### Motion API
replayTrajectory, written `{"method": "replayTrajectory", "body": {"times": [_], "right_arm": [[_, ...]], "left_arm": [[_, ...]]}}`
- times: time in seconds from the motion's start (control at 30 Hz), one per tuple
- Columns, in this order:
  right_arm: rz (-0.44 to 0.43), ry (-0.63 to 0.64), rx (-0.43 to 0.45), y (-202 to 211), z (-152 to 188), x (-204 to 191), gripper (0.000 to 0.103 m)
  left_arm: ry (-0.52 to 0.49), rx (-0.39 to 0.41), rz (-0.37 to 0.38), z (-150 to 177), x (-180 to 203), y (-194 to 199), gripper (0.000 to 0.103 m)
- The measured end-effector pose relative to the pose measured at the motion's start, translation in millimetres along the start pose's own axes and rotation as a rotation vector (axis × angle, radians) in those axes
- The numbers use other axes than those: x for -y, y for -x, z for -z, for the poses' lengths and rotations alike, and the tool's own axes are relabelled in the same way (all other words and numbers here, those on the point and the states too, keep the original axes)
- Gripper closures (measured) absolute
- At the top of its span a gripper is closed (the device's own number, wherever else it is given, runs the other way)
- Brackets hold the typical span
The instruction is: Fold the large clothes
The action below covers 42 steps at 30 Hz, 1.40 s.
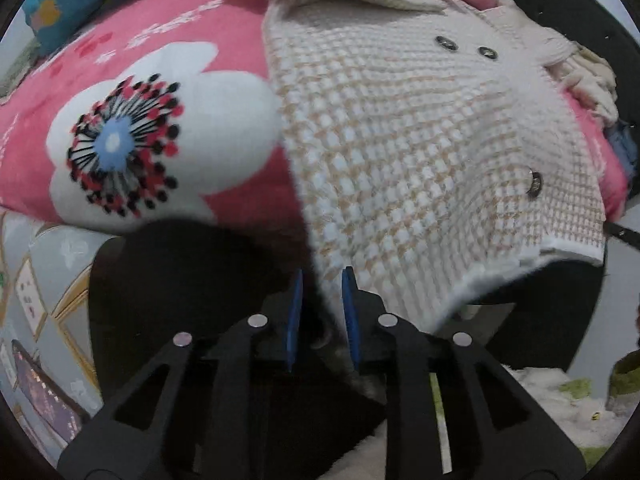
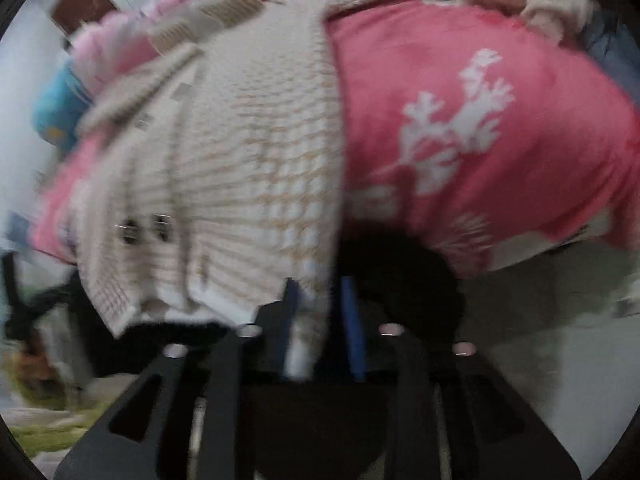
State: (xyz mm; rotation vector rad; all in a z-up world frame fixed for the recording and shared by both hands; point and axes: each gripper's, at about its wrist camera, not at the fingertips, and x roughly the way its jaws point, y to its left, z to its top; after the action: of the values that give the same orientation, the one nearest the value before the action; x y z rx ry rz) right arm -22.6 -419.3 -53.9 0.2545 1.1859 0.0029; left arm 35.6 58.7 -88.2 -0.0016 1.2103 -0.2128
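A cream knitted jacket [image 1: 400,140] lies lengthwise away from both claws. The left claw [image 1: 322,320] and right claw [image 2: 320,328] each straddle a near hem corner, jaws slightly apart; whether they pinch it, I cannot tell.

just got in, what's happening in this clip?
A person with a handheld gripper in each hand is folding a cream and beige checked knit cardigan with dark buttons spread on a pink floral quilt. The left gripper has the cardigan's hem corner between its blue pads, with a small gap showing. The right gripper has the opposite hem edge between its pads; blur hides whether they press. No fold is visible yet.
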Motion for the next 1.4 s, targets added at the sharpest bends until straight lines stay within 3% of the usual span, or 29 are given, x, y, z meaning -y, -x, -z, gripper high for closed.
{"method": "replayTrajectory", "body": {"times": [0.07, 0.13, 0.2, 0.33, 0.47, 0.53, 0.67, 0.83, 0.93, 1.0, 1.03, 1.17, 1.3, 1.4], "right_arm": [[0.055, 0.021, 0.047, 13.1, -6.1, 0.4, 0.051], [0.075, 0.02, 0.083, 25.0, -17.9, 2.0, 0.049], [0.042, 0.018, 0.122, 34.2, -36.4, -2.9, 0.047], [-0.131, 0.027, 0.174, 34.7, -85.7, -30.1, 0.045], [-0.372, 0.073, 0.173, 5.1, -149.9, -87.1, 0.043], [-0.419, 0.081, 0.148, -18.4, -182.2, -110.9, 0.043], [-0.496, 0.052, 0.063, -75.9, -245.6, -157.9, 0.043], [-0.418, 0.052, 0.04, -127.4, -301.7, -191.4, 0.046], [-0.351, 0.092, 0.026, -146.5, -317.9, -199.9, 0.051], [-0.305, 0.146, -0.004, -160.3, -321.8, -212.7, 0.069], [-0.292, 0.17, -0.014, -164.4, -321.8, -217.6, 0.072], [-0.141, 0.308, 0.075, -154.3, -308.6, -240.1, 0.091], [-0.057, 0.385, 0.193, -128.0, -298.4, -254.7, 0.094], [-0.049, 0.385, 0.279, -102.1, -300.6, -255.3, 0.095]], "left_arm": [[0.013, 0.033, 0.003, 0.0, -9.2, 10.1, 0.075], [0.035, 0.069, 0.002, -4.6, -16.5, 20.2, 0.073], [0.051, 0.112, 0.01, -15.7, -20.6, 28.7, 0.071], [0.056, 0.213, -0.01, -52.0, -17.4, 32.8, 0.065], [0.065, 0.313, -0.015, -96.2, -6.0, 22.7, 0.063], [0.07, 0.331, -0.012, -114.7, -3.4, 14.7, 0.06], [0.047, 0.337, -0.102, -158.3, 4.4, -12.5, 0.055], [0.08, 0.325, -0.146, -193.3, 0.7, -41.6, 0.055], [0.111, 0.318, -0.166, -204.6, -7.4, -54.1, 0.055], [0.142, 0.307, -0.17, -209.1, -14.3, -62.5, 0.055], [0.153, 0.304, -0.165, -210.2, -17.3, -65.7, 0.055], [0.207, 0.301, -0.133, -208.5, -30.0, -76.3, 0.053], [0.213, 0.323, -0.109, -206.7, -33.9, -76.0, 0.053], [0.218, 0.331, -0.097, -205.9, -36.1, -75.4, 0.053]]}}
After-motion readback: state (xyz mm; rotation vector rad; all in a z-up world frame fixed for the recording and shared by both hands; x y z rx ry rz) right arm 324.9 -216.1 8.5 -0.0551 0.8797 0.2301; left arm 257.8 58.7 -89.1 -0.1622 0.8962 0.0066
